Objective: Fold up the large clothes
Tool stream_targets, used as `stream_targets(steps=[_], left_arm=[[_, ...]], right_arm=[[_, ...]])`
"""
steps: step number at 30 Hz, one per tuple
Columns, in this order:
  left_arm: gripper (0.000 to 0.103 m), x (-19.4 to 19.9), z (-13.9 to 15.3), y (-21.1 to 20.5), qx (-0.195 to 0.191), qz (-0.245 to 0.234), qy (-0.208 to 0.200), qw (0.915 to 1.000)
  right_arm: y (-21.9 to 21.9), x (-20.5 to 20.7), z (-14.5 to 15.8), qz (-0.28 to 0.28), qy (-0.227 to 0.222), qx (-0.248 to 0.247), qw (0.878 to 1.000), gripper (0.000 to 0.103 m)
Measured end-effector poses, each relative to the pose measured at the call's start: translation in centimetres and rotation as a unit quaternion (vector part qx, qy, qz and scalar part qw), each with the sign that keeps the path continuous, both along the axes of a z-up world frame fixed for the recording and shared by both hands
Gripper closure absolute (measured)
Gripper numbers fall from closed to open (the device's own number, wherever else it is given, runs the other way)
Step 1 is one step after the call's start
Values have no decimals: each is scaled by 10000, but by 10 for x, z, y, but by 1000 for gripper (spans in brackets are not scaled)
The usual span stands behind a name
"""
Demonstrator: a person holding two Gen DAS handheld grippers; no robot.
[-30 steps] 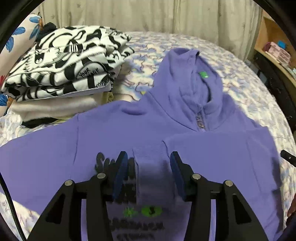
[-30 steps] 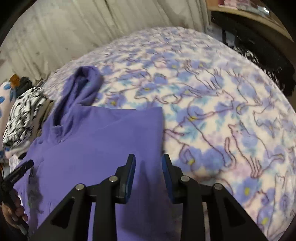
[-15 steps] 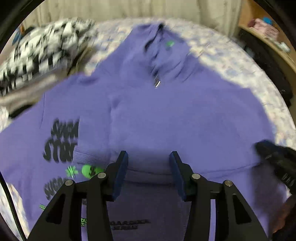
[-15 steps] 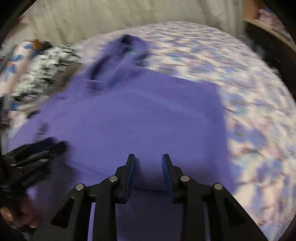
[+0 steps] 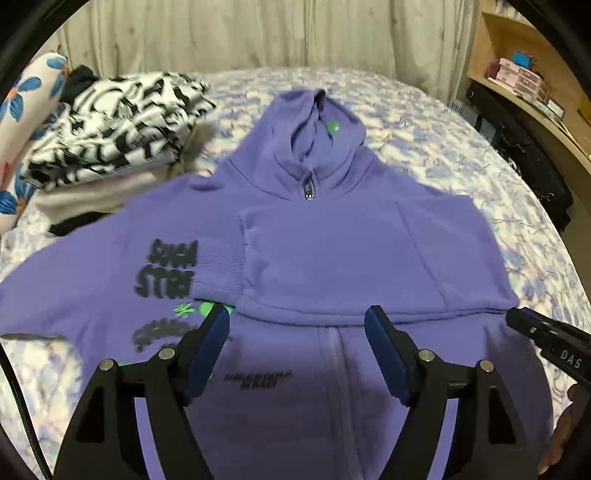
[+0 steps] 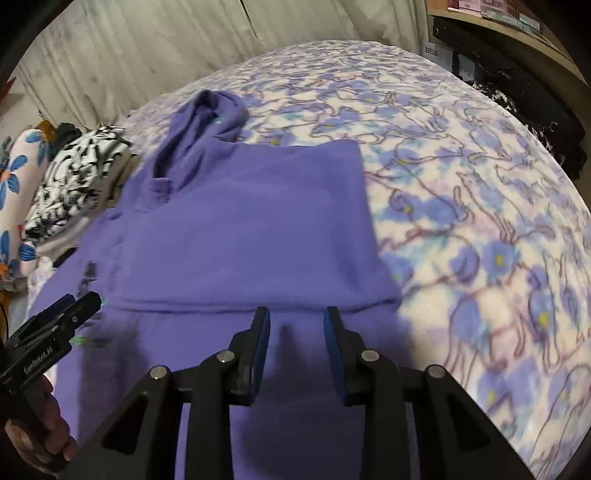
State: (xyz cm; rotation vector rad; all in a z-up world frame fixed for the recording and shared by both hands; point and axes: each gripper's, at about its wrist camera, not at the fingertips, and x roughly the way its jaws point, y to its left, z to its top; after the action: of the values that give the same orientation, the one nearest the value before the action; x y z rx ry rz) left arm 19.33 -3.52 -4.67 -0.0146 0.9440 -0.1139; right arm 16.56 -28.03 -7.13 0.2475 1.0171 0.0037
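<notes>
Purple hoodie [image 5: 332, 258] lies flat on the bed [image 5: 461, 155], hood pointing toward the curtain [image 5: 258, 33], zipper side up. Right side panel is folded across the chest; its lower edge forms a ridge just in front of both grippers. Black and green print shows on the uncovered left half, blurred, so text unreadable.

Left gripper [image 5: 296, 332]: jaws have just been opening, now wide apart, hoodie fabric below them, nothing clamped. Right gripper [image 6: 296, 325]: jaws have just opened a little, narrow gap, over the fabric; pads appear not to be pinching it, though the angle is poor.

Stack of folded clothes [image 5: 110, 122], black-and-white patterned one on top, sits beside the hoodie's left shoulder. Wooden shelf [image 5: 524, 74] at the far right.
</notes>
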Motion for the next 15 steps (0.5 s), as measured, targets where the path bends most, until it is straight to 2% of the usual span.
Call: stream_targets(steps=[3,15], left_arm=[[28,-22,18,6,103,49,-99,9999],[27,-103,51,50,203,243,-298,9991]], right_arm=[[12,-17,12,18,-109,121,9999,61],[73,-72,44,432,-291,464,9976,61]])
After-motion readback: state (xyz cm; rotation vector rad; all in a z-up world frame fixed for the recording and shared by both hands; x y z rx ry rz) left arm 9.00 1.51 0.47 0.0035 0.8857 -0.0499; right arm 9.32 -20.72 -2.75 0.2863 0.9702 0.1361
